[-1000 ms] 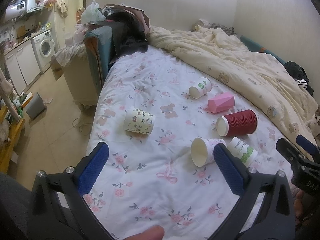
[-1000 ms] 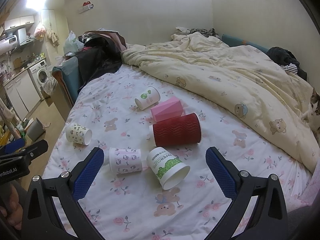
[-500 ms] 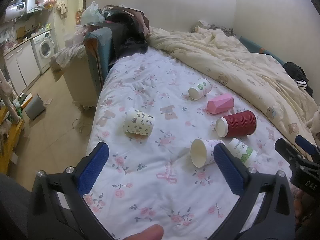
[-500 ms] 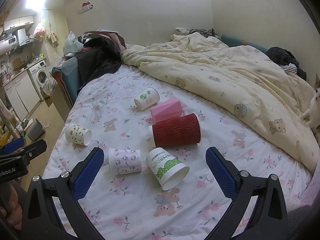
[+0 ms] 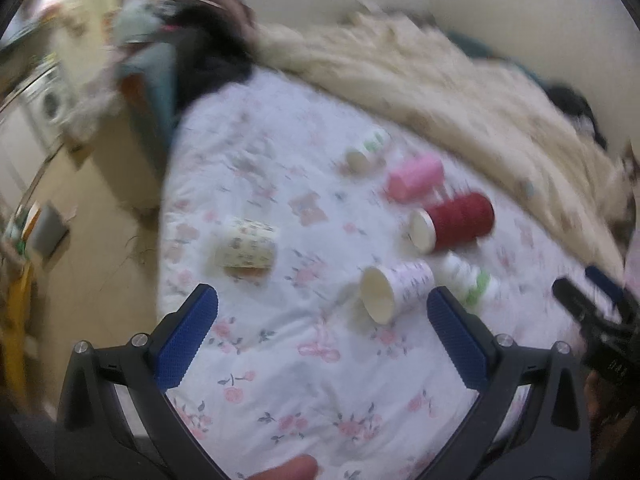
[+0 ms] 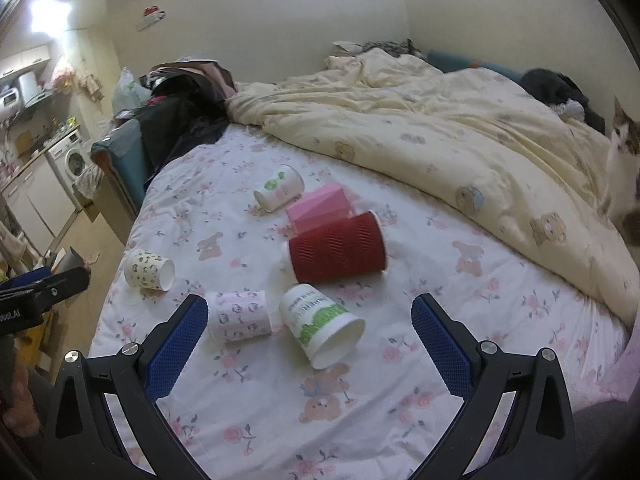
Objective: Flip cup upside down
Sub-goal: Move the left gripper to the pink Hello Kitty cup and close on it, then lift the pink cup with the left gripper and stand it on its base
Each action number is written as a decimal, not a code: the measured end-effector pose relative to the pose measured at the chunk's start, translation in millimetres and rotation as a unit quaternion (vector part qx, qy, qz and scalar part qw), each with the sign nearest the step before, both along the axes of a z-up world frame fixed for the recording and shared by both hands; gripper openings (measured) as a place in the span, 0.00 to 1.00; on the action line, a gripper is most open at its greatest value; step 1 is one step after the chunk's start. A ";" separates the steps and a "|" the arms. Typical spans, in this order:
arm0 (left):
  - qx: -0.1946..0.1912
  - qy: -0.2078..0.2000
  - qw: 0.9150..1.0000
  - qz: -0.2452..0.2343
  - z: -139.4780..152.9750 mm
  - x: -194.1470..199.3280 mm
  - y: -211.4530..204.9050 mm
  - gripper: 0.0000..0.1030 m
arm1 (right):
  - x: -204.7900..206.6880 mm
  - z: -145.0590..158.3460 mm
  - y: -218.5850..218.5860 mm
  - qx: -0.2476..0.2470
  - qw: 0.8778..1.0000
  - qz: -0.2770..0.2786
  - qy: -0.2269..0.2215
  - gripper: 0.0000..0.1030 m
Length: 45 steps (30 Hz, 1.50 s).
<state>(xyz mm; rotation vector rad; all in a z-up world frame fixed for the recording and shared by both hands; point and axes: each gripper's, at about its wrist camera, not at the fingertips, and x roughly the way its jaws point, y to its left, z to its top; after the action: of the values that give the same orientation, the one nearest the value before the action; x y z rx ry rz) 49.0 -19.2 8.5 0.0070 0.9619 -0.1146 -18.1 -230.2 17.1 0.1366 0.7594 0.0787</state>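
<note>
Several paper cups lie on their sides on the floral bedsheet (image 6: 400,400). A red ribbed cup (image 6: 338,248) (image 5: 456,220), a white cup with green print (image 6: 320,326) (image 5: 470,276), a pink-patterned cup (image 6: 238,318) (image 5: 396,292), a cream patterned cup (image 6: 148,270) (image 5: 246,248) and a small white cup with green dots (image 6: 280,188) (image 5: 366,152). My left gripper (image 5: 322,338) is open and empty above the sheet. My right gripper (image 6: 310,344) is open and empty, with the green-print cup between its fingers in the view. The left view is blurred.
A pink box (image 6: 320,206) lies behind the red cup. A cream duvet (image 6: 460,136) covers the bed's right side, with a cat (image 6: 620,168) at its far right. The bed's left edge drops to the floor (image 5: 92,240). Dark clothes (image 6: 188,112) are piled at the back left.
The left gripper's view has shifted and blurred with motion, and the cups now sit lower and closer in it. The right gripper has edged slightly nearer the cups. Both stay open.
</note>
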 end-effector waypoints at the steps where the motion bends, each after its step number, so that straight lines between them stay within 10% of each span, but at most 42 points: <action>1: 0.007 0.015 0.999 -0.027 -2.1 8.8 -7.4 1.00 | 0.2 -0.3 -3.3 0.002 1.000 -0.003 0.002 1.00; 6: 0.071 0.100 0.978 -0.168 -25.4 42.6 -57.4 1.00 | 11.3 -11.3 -23.9 0.060 0.997 0.003 0.054 1.00; 11: 0.120 0.188 0.931 -0.288 -54.5 66.7 -101.5 1.00 | 12.7 -11.9 -30.9 0.043 0.998 -0.006 0.053 1.00; 27: 0.220 0.329 0.820 -0.413 -154.2 109.3 -160.4 0.89 | 37.0 -43.7 -58.2 0.076 0.987 -0.055 0.130 1.00; 35: 0.201 0.346 0.818 -0.414 -162.7 108.8 -156.4 0.59 | 43.7 -49.4 -66.8 0.088 0.984 -0.074 0.137 1.00; 45: 0.147 0.343 0.856 -0.359 -112.5 89.0 -111.3 0.58 | 39.3 -41.8 -65.9 0.094 0.985 -0.072 0.122 1.00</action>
<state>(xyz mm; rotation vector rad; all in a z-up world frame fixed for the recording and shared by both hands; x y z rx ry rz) 138.0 -130.5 -104.0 0.6549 1.6506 -0.6968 21.1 -296.1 -24.7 0.3859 0.9841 -0.0055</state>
